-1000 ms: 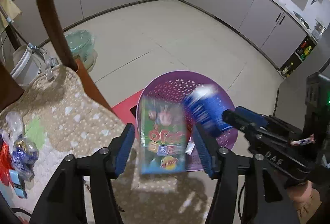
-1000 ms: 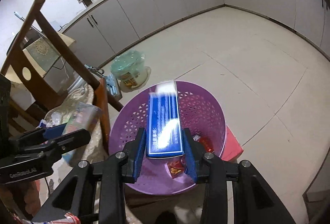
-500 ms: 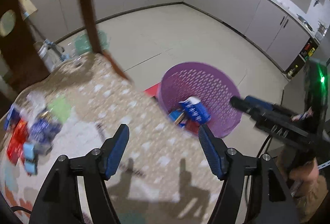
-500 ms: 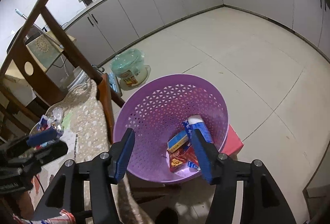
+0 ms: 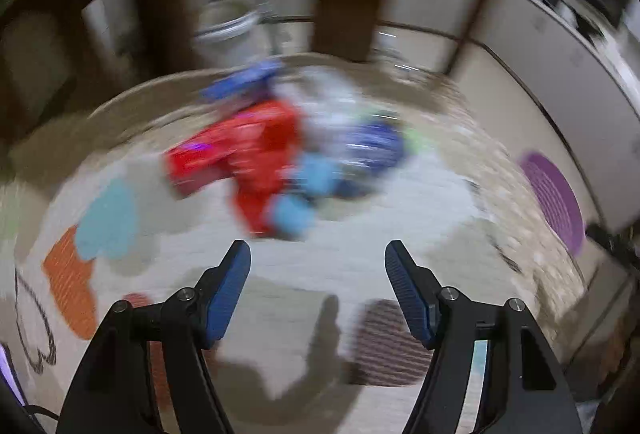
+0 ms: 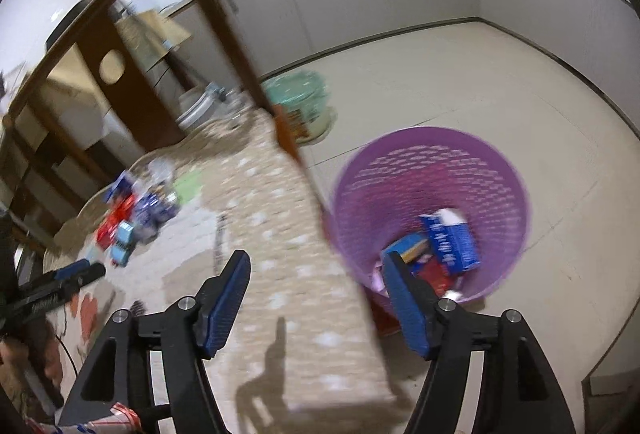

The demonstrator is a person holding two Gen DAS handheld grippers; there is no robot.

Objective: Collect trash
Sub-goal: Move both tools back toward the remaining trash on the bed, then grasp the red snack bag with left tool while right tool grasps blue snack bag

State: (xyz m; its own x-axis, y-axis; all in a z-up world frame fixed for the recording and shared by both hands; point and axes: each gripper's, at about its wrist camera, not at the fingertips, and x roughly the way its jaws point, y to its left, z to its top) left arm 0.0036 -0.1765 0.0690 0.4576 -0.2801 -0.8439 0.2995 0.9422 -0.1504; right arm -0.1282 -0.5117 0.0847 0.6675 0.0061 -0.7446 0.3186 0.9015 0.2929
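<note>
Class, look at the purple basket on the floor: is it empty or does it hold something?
Not empty: the purple basket holds a blue box and other packets.

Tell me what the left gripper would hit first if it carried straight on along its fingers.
Probably the patterned tablecloth, just short of the blurred pile of red and blue wrappers. The left gripper is open with nothing between its fingers; blur leaves depth uncertain.

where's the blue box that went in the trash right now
In the right wrist view, the blue box lies inside the purple basket on the floor, right of the table's edge, among other wrappers.
</note>
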